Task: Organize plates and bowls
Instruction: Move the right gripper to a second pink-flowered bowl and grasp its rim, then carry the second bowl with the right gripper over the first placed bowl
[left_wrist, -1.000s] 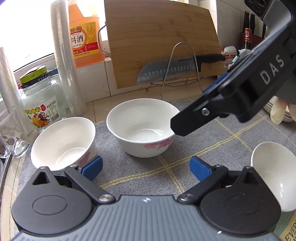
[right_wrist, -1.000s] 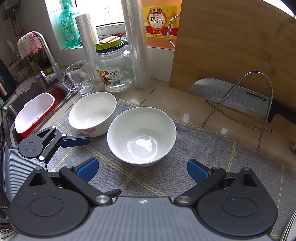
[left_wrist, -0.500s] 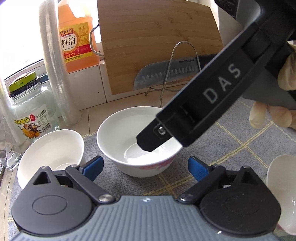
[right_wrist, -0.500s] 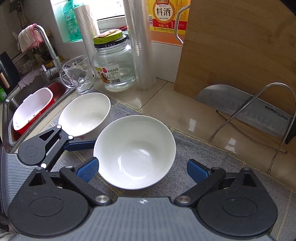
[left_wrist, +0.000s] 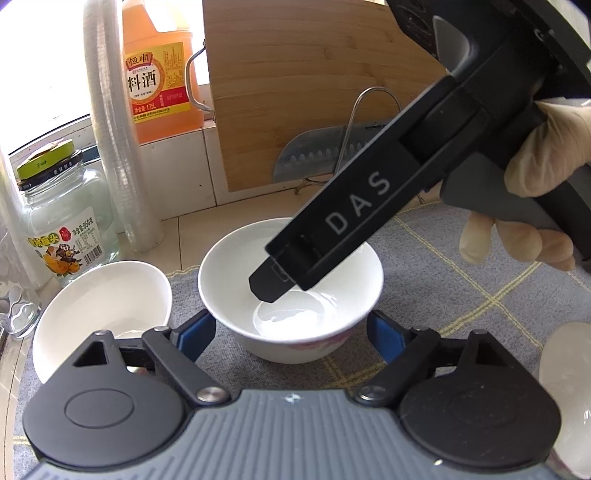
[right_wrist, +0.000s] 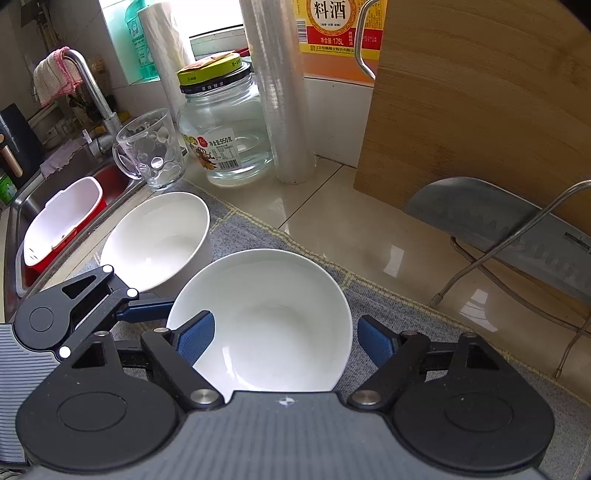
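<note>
Between counter edge and bowl (right_wrist: 273, 321), mat (right_wrist: 255, 236)

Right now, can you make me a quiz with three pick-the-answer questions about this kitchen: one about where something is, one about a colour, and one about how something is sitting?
1. Where is the knife? A on the floor; B leaning at the wooden board; C in a drawer.
2. What colour is the top of the glass jar's lid? A yellow-green; B red; C purple.
3. How does the nearer bowl sit? A upside down; B on its side; C right way up.

Answers: 1 B, its blade rests against the board by the wire stand. 2 A, the lid's top is yellow-green. 3 C, its white hollow faces up on the grey mat.
</note>
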